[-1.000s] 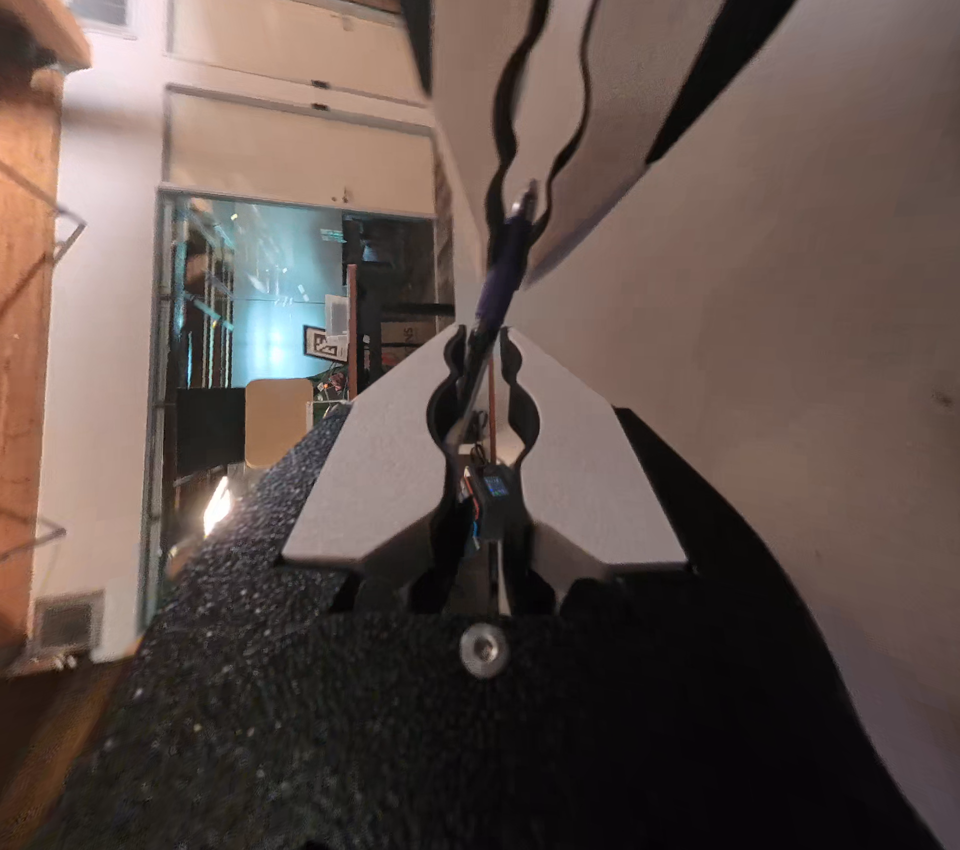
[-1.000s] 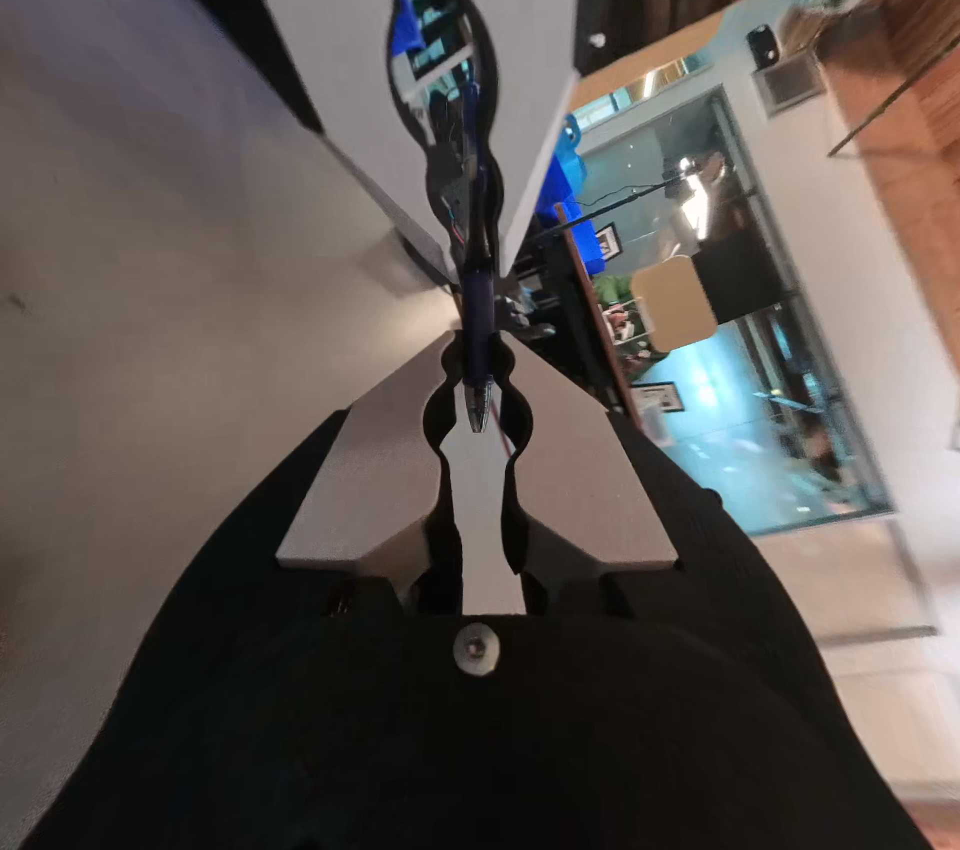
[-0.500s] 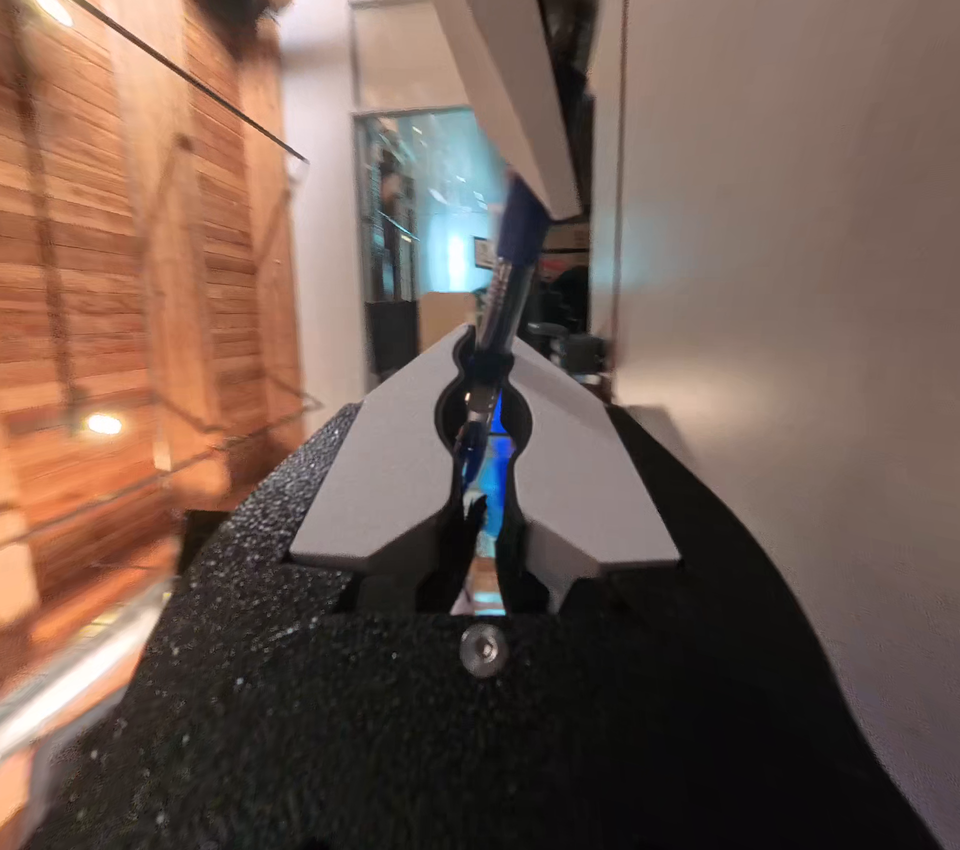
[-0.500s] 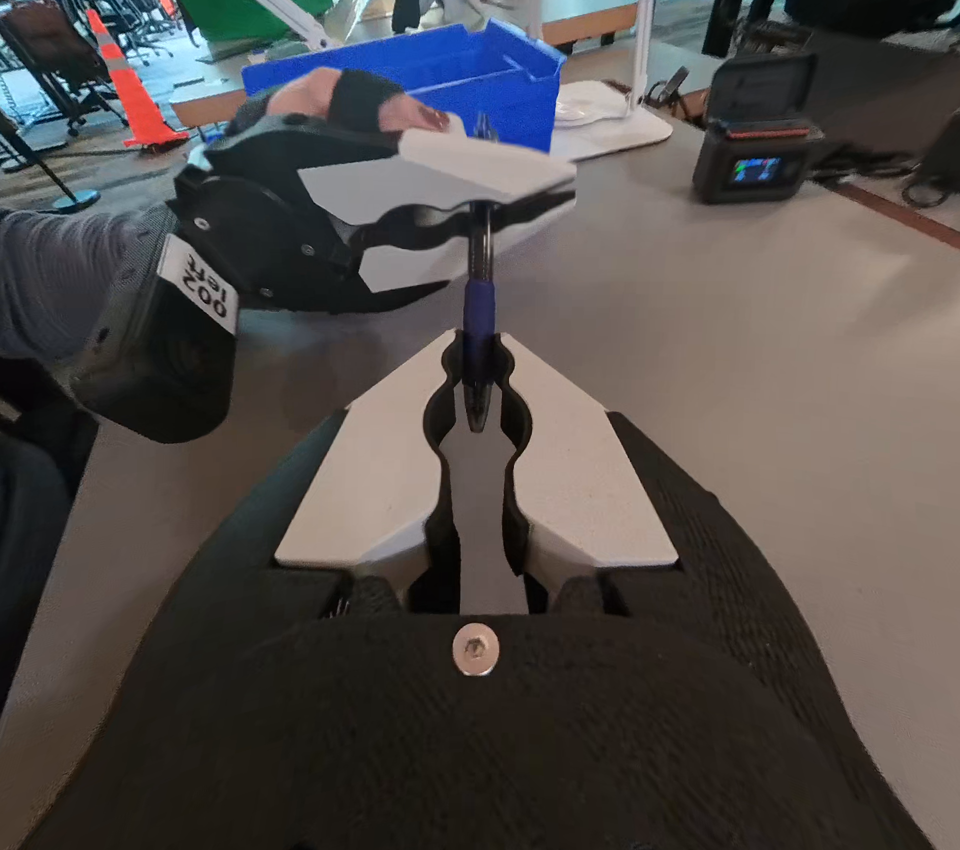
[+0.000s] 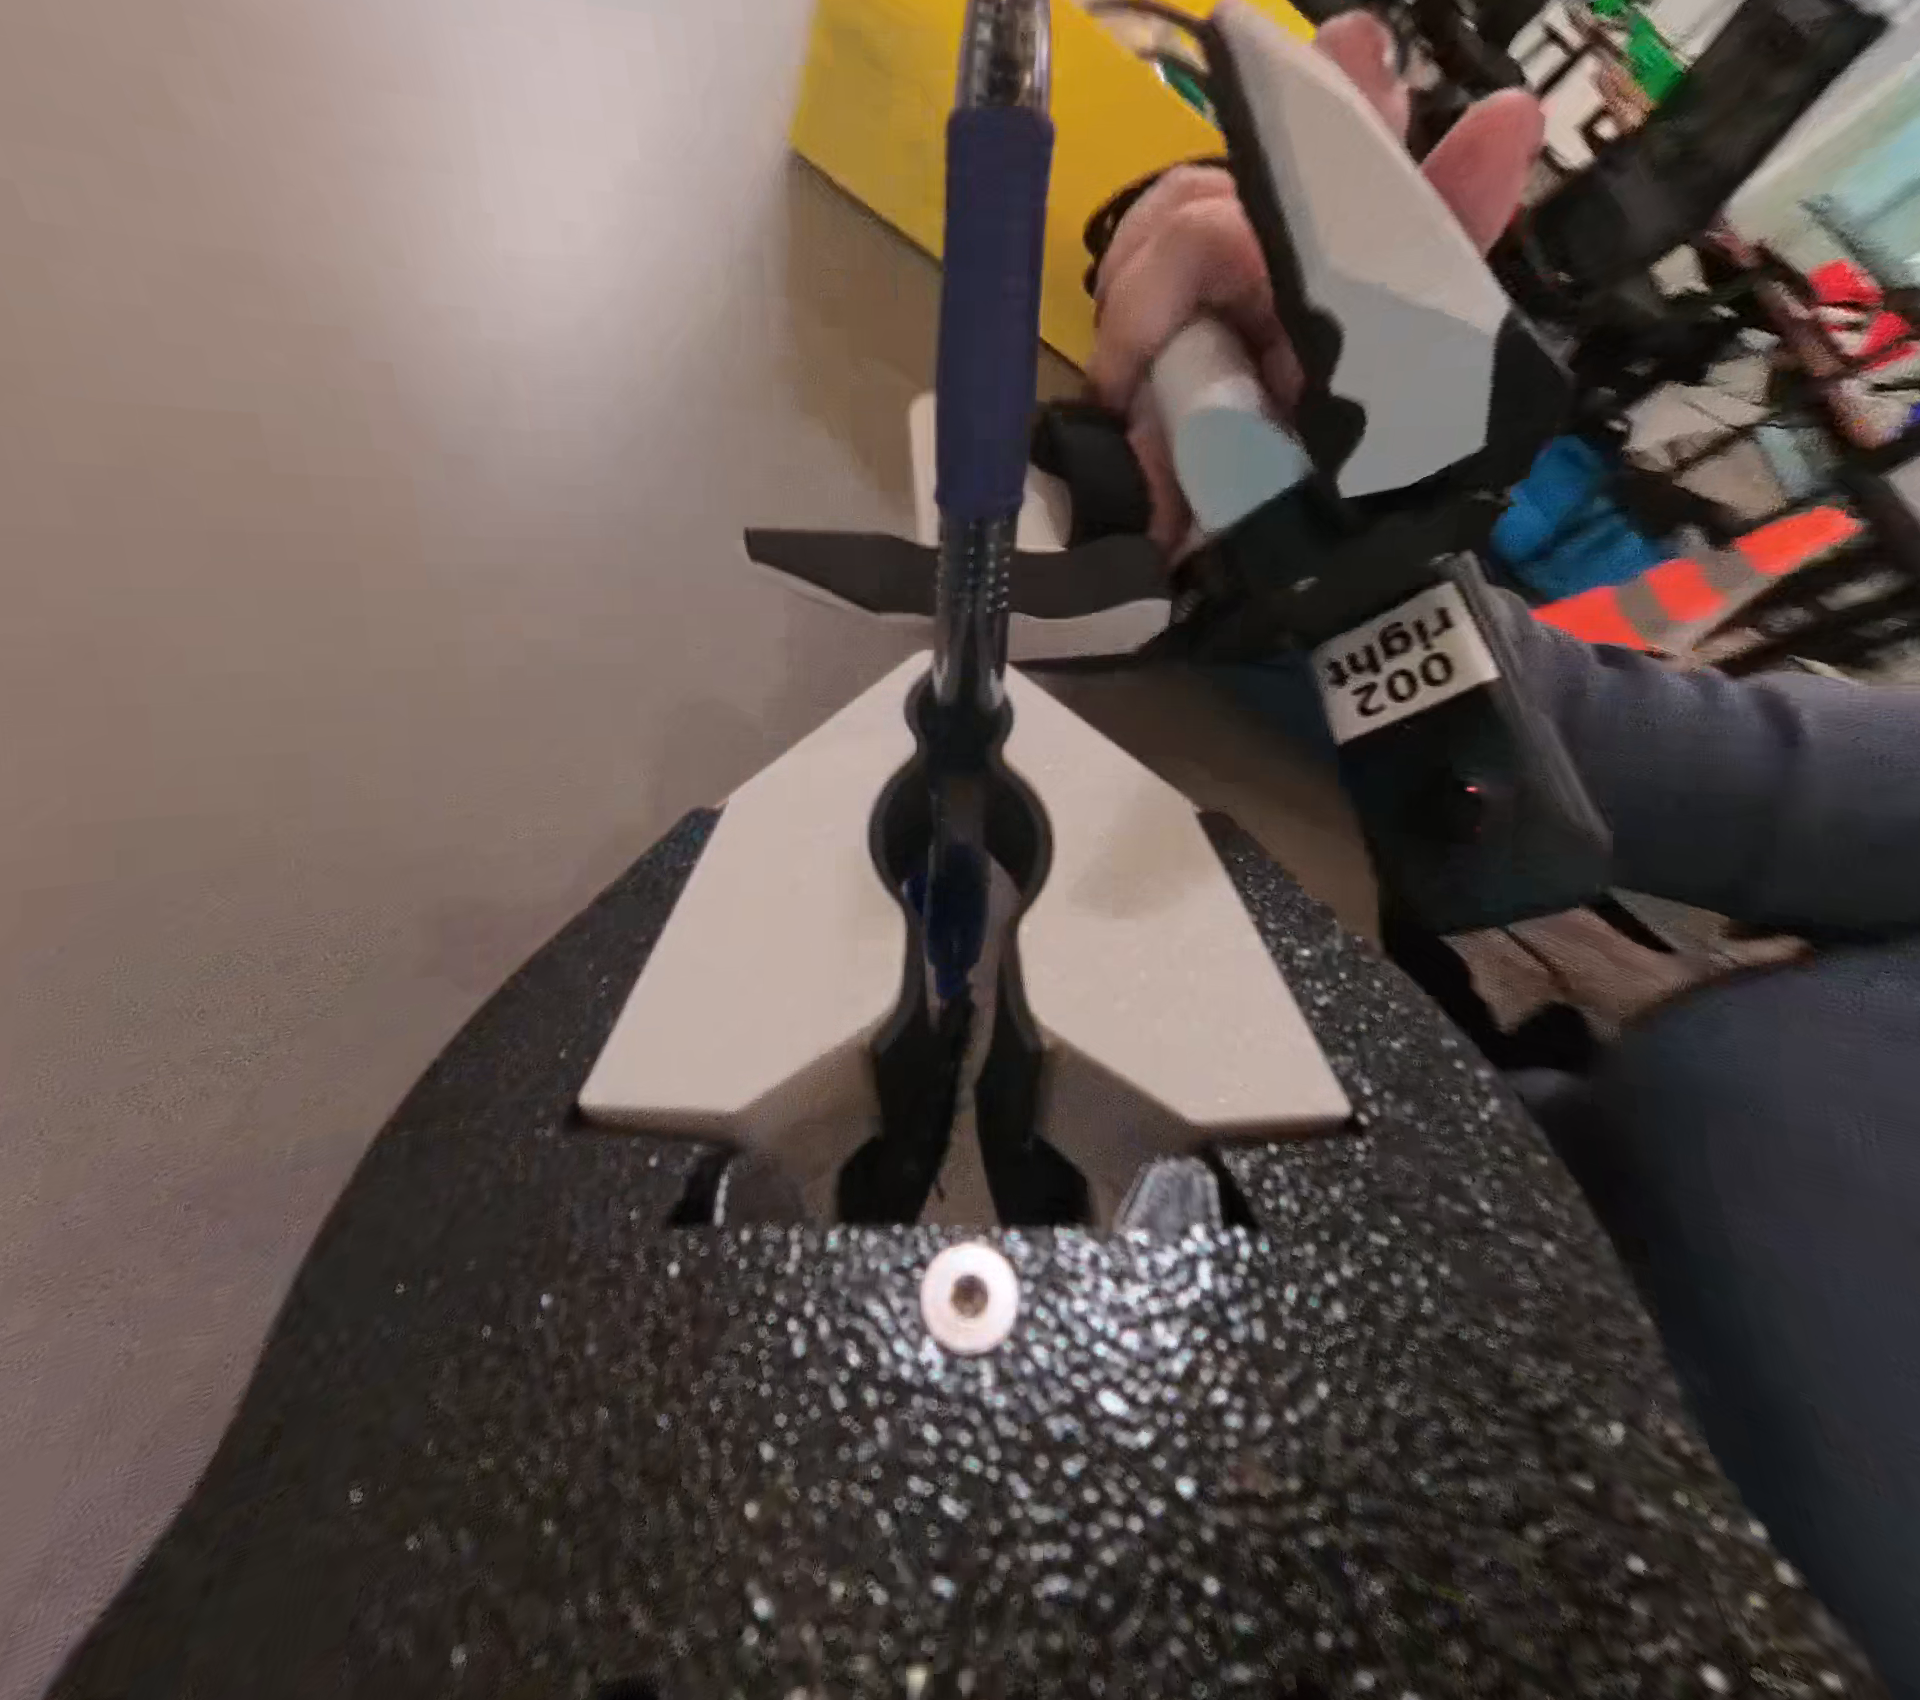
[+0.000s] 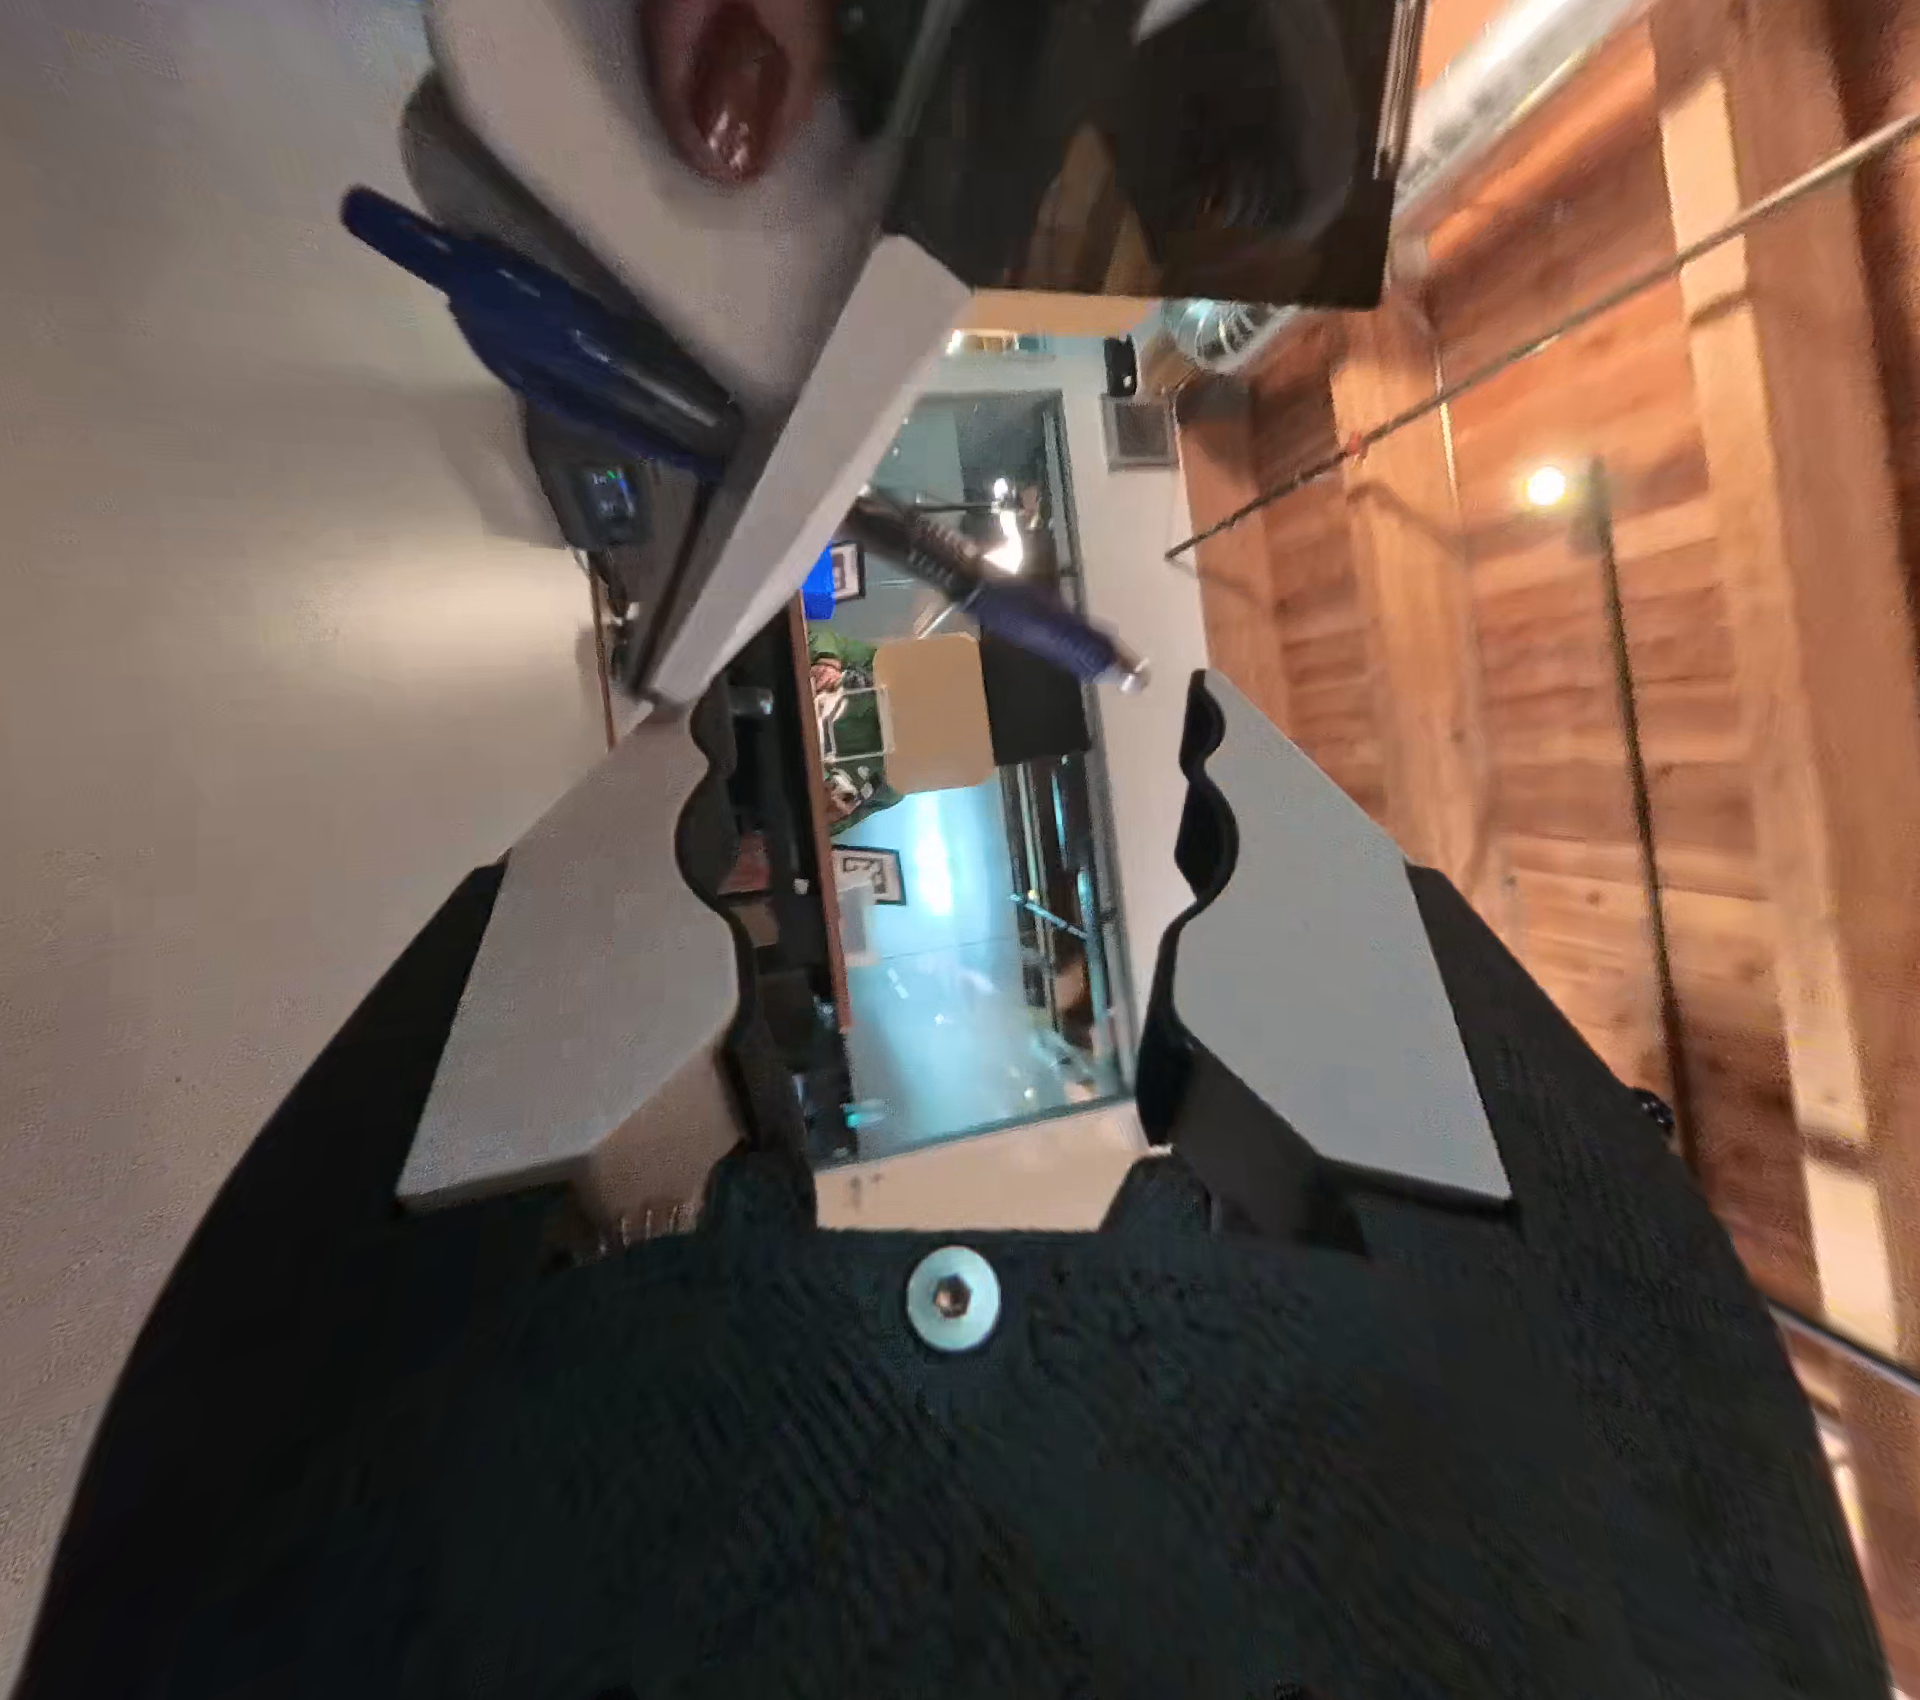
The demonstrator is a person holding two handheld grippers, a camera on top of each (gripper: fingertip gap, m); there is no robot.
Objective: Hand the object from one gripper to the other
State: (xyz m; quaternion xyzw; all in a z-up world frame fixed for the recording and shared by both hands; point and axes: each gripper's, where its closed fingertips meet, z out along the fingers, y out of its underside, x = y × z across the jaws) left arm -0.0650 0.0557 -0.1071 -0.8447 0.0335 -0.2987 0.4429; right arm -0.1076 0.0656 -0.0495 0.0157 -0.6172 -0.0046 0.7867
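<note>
Pen (image 5: 992, 320): clamped at its clip end in the closed left claw (image 5: 961, 705), long axis running straight out from it; right claw (image 6: 951, 777) agape, empty, just beside the pen's tip.

The pen (image 5: 992, 320) has its clip end sunk between the closed fingers of the left gripper (image 5: 961, 705), so that end is mostly hidden. Beyond the wide-parted right gripper (image 6: 945, 715), the pen's middle disappears behind the other tong's grey finger. The shapes behind that tong are too blurred to identify.
</note>
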